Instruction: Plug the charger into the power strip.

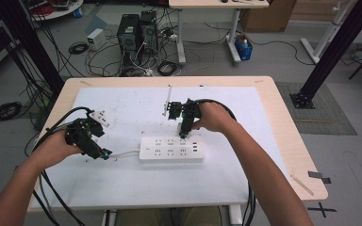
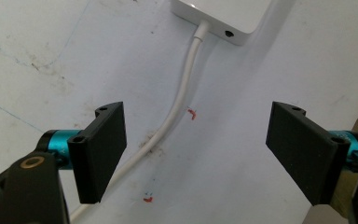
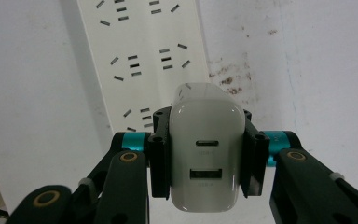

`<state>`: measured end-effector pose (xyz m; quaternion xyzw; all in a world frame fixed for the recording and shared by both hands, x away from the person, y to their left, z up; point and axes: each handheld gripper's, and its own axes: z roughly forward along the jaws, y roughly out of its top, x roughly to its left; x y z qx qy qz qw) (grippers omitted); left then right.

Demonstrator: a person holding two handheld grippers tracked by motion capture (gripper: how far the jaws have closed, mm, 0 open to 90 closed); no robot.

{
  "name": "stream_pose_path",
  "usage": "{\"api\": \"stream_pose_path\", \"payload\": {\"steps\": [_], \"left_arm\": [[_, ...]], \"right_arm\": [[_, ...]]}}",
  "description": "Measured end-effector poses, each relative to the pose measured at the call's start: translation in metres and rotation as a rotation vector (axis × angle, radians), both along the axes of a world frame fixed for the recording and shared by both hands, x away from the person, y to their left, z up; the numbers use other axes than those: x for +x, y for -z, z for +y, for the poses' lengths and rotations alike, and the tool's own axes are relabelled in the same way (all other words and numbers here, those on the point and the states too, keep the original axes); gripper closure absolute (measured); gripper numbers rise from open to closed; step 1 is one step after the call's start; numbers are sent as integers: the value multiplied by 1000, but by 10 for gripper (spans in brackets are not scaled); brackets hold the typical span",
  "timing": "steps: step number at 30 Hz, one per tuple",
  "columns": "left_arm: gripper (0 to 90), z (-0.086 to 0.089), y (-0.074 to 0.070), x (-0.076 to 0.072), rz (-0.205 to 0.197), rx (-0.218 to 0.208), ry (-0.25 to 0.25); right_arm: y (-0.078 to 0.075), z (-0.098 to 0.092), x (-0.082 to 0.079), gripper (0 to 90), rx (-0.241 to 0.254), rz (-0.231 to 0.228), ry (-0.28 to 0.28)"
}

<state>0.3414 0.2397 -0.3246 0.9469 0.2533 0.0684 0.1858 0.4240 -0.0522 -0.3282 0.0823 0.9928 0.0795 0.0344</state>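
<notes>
From the high view, a white power strip (image 1: 171, 149) lies near the middle of the bench (image 1: 283, 122), with the left gripper (image 1: 104, 153) low beside its cord end and the right gripper (image 1: 184, 133) poised over its far edge, seemingly lined up to plug something in. In the left gripper view, the jaws stand wide apart and empty, straddling the strip's white cord (image 2: 179, 105) without touching it, perhaps ready to steady it. In the right gripper view, the jaws are clamped on a white USB charger (image 3: 206, 149), its ports facing the camera, held just above the strip's sockets.
</notes>
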Motion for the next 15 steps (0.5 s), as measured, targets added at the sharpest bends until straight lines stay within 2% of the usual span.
{"api": "stream_pose_path", "payload": {"steps": [3, 8, 15], "left_arm": [[203, 1, 2, 0, 6, 0, -1], [203, 1, 5, 2, 12, -2, -7], [203, 1, 6, 3, 15, -1, -5]], "right_arm": [[5, 3, 1, 622, -3, 4, -18], [14, 6, 2, 623, -34, 17, -44], [21, 10, 1, 623, -54, 33, -78]]}}
